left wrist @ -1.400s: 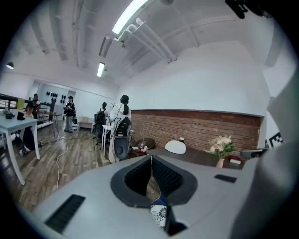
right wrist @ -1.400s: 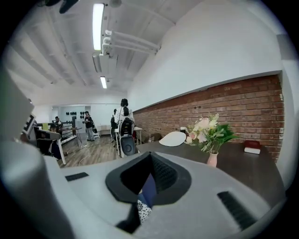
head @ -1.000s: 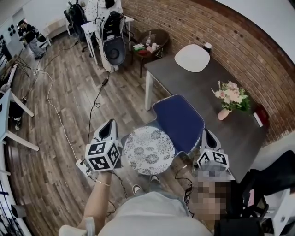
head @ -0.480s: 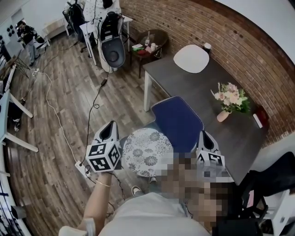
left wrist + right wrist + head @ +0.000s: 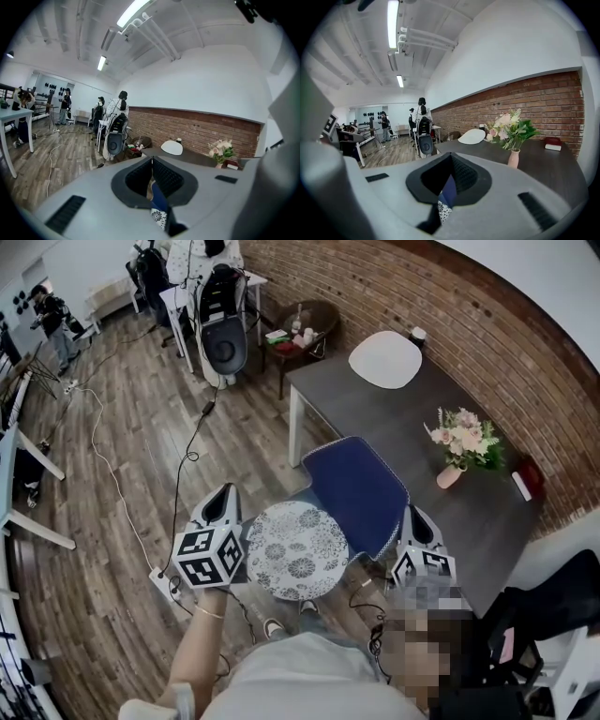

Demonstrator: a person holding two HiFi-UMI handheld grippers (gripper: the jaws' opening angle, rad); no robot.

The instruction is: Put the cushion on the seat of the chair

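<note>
A round white cushion with a dark floral print (image 5: 298,549) lies flat on the seat of a chair whose blue backrest (image 5: 361,488) stands against the table. My left gripper (image 5: 223,491) hovers just left of the cushion, my right gripper (image 5: 418,512) by the backrest's right edge. Both point forward and slightly down. In the left gripper view the jaws (image 5: 152,160) meet at the tips with nothing pinched; under them show slivers of the blue backrest (image 5: 159,199) and the cushion (image 5: 158,218). The right gripper (image 5: 451,154) looks the same, above the cushion (image 5: 443,212).
A dark table (image 5: 394,418) behind the chair carries a white mat (image 5: 385,358) and a vase of flowers (image 5: 450,474). The brick wall runs behind it. Cables (image 5: 103,456) and a power strip (image 5: 164,582) lie on the wood floor at left. An office chair (image 5: 223,334) stands farther back.
The head view has shifted slightly, so the whole scene sits a little further left. Cushion, chair and both grippers keep the same positions relative to each other.
</note>
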